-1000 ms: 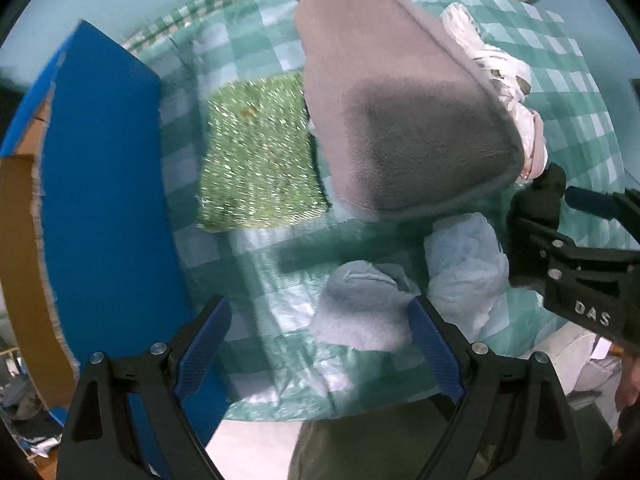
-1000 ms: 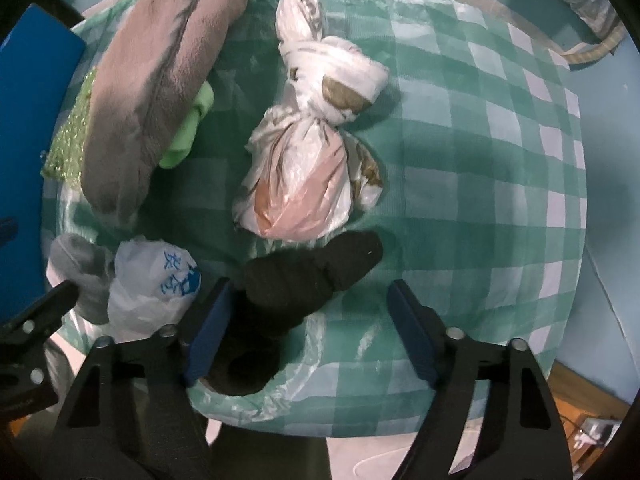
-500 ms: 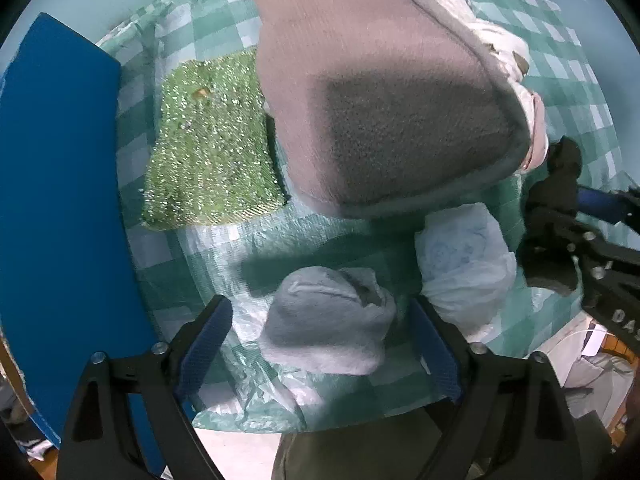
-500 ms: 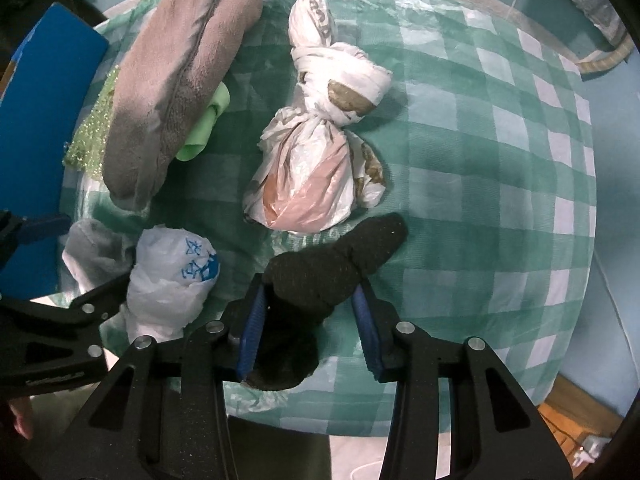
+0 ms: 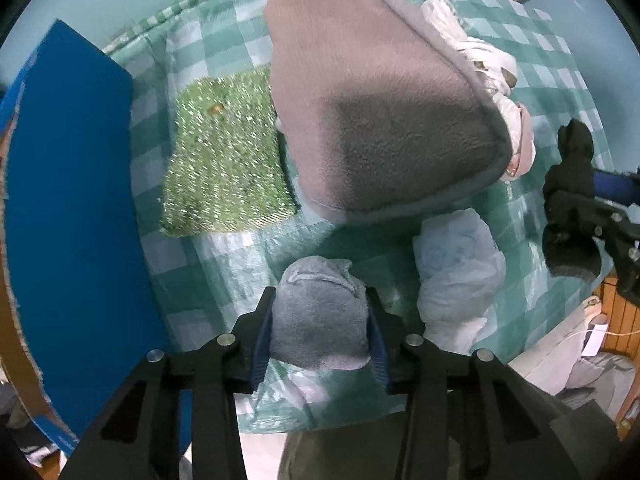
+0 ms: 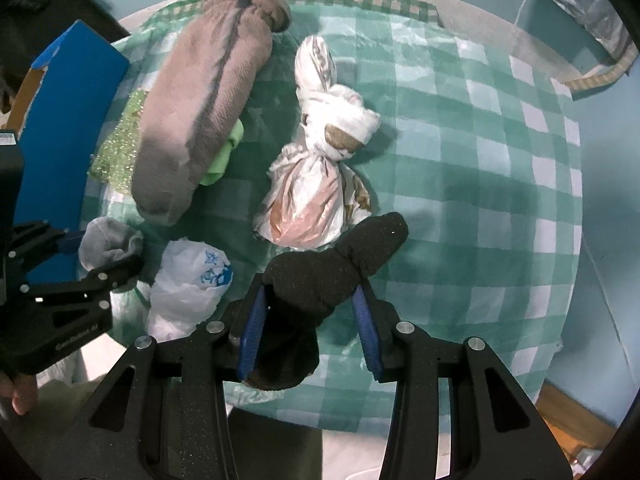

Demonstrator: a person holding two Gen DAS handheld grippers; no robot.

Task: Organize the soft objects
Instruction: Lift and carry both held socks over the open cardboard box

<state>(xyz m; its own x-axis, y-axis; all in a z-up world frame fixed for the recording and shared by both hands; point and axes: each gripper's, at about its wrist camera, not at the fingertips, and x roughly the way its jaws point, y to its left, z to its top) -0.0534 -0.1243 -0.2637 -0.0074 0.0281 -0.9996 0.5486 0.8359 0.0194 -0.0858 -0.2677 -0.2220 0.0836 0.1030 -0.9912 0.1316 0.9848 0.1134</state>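
Left gripper (image 5: 320, 320) now closing onto grey sock (image 5: 320, 316), right gripper (image 6: 308, 320) clamping black sock (image 6: 320, 276), white bag (image 5: 460, 276) just beside

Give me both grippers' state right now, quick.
Left gripper: jaws closing, pads already pressing the grey sock.
Right gripper: shut on the black sock.

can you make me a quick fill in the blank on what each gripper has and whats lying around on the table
1. The right gripper is shut on a rolled sock that is ____ in colour.
2. The left gripper's jaws are closing around a rolled ____ sock.
3. The big brown-grey plush slipper partly covers a glittery ____ cloth.
4. The tablecloth has a green and white ____ pattern.

Missing words: black; grey; green; checked
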